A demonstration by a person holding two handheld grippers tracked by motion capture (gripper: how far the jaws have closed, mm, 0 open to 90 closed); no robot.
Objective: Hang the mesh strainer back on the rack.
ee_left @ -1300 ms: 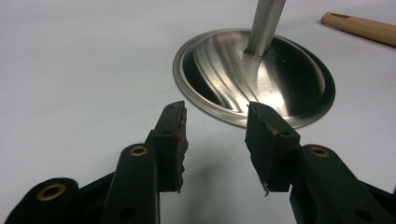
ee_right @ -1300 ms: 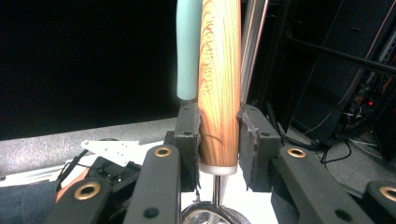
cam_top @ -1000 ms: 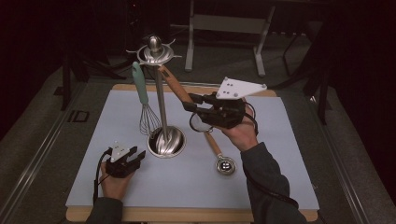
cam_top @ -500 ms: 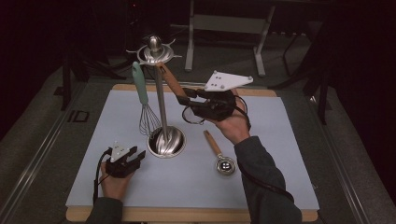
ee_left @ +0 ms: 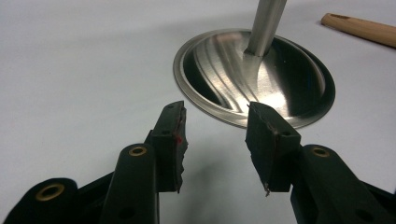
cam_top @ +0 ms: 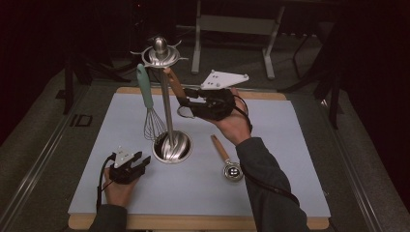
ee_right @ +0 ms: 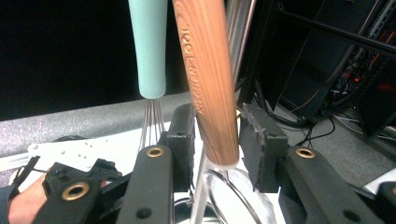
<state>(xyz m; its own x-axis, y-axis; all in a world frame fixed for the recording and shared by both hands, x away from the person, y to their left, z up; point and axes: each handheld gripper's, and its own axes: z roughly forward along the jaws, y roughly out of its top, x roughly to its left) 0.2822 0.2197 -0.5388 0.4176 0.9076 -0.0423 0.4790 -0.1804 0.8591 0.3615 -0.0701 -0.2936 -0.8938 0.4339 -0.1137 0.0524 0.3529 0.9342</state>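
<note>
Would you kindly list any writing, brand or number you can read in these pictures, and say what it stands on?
Wooden handle between the jaws of the right gripper: a line of lettering is stamped along it, too blurred to read for certain.
Floor left of the table: a pale mark that looks like "ID".
No other text is legible.

This looks like a lab or test room set up for recording, not a home kitchen. A wooden board (cam_top: 193, 223) covered by a pale blue mat (cam_top: 290, 145) sits on a grey carpeted surface (cam_top: 43, 159) with a metal rail (cam_top: 34, 169) along its edge. Beyond it the room is dark, with the metal legs of a stand (cam_top: 232, 29). In the right gripper view, black equipment racks (ee_right: 327, 60) and loose cables (ee_right: 322, 126) fill the background.
</note>
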